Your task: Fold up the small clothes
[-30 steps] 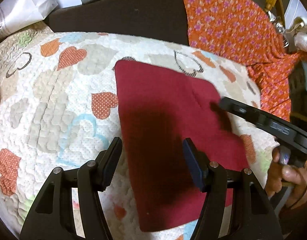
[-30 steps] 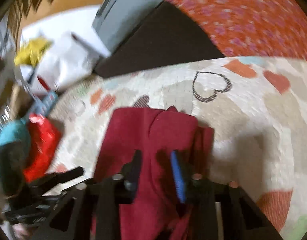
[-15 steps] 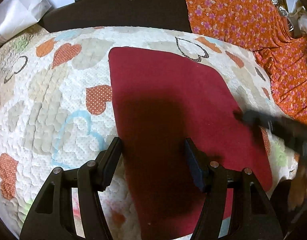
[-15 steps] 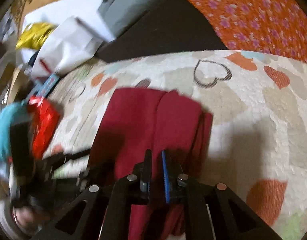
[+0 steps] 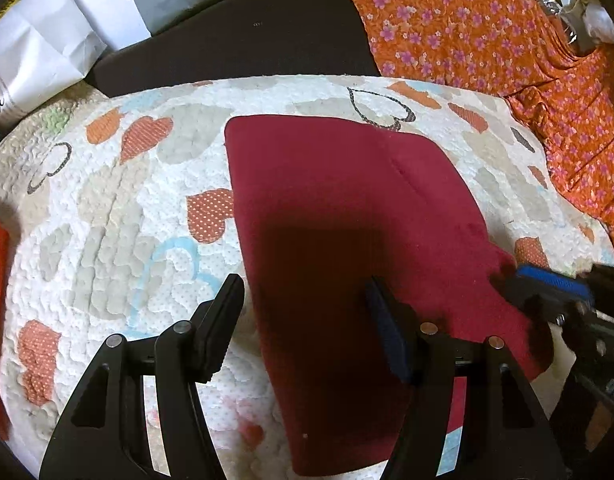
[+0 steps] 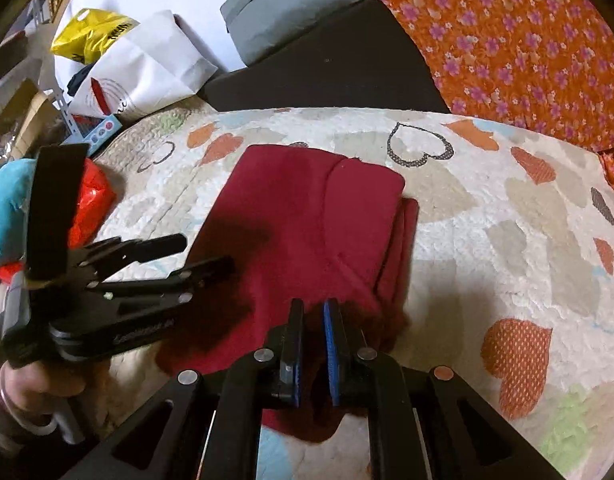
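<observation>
A dark red garment (image 5: 339,216) lies folded on the heart-print quilt (image 5: 119,208); it also shows in the right wrist view (image 6: 307,224). My left gripper (image 5: 307,296) is open and hovers over the garment's near left part, holding nothing. It shows at the left of the right wrist view (image 6: 203,252). My right gripper (image 6: 314,312) is shut on the garment's near right edge, with red cloth between the pads. It shows at the right edge of the left wrist view (image 5: 547,288).
An orange flowered cloth (image 5: 487,28) lies at the far right over a dark cushion (image 5: 247,40). White bags (image 6: 139,68) and a grey box (image 6: 283,4) stand behind the quilt. A red item (image 6: 91,200) and a teal item (image 6: 7,196) sit at the left.
My right gripper closed on the garment's right edge and drew back toward the near side. The garment's right part now lies folded flat. My left gripper stayed open over the cloth.
</observation>
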Tool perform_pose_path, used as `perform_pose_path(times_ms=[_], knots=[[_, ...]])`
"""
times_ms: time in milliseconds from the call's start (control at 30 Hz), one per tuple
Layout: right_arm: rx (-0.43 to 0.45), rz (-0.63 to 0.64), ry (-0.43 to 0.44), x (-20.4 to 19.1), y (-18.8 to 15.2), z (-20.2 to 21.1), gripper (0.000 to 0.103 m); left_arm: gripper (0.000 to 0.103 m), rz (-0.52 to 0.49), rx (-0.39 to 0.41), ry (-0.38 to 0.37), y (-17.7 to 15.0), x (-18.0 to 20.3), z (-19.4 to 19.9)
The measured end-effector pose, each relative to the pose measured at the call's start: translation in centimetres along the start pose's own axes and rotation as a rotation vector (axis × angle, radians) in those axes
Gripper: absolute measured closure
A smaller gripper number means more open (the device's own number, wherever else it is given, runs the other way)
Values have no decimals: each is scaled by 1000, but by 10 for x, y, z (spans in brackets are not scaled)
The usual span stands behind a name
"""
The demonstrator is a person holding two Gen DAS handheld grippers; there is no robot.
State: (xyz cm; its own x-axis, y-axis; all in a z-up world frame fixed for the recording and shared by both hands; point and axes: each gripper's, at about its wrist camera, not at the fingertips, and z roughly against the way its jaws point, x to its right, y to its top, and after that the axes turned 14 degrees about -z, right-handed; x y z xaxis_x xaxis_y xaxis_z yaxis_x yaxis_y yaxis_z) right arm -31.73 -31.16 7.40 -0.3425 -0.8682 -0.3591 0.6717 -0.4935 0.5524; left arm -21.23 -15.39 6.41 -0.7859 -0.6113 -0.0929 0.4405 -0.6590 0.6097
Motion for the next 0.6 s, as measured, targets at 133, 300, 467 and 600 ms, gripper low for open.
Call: perform_pose_path(times_ms=[133,300,467,600], knots=[[-35,-7,-37,1,-10,-14,94,40,7,12,17,-1,-2,4],[-58,-16,-34,3,-19,-24,94,40,7,26,47,-4,-2,11],[0,-37,16,-3,-11,-1,93,40,14,52,68,-4,-5,20],[84,-28,9,-12,-5,14,92,40,34,99,73,-4,-7,31]])
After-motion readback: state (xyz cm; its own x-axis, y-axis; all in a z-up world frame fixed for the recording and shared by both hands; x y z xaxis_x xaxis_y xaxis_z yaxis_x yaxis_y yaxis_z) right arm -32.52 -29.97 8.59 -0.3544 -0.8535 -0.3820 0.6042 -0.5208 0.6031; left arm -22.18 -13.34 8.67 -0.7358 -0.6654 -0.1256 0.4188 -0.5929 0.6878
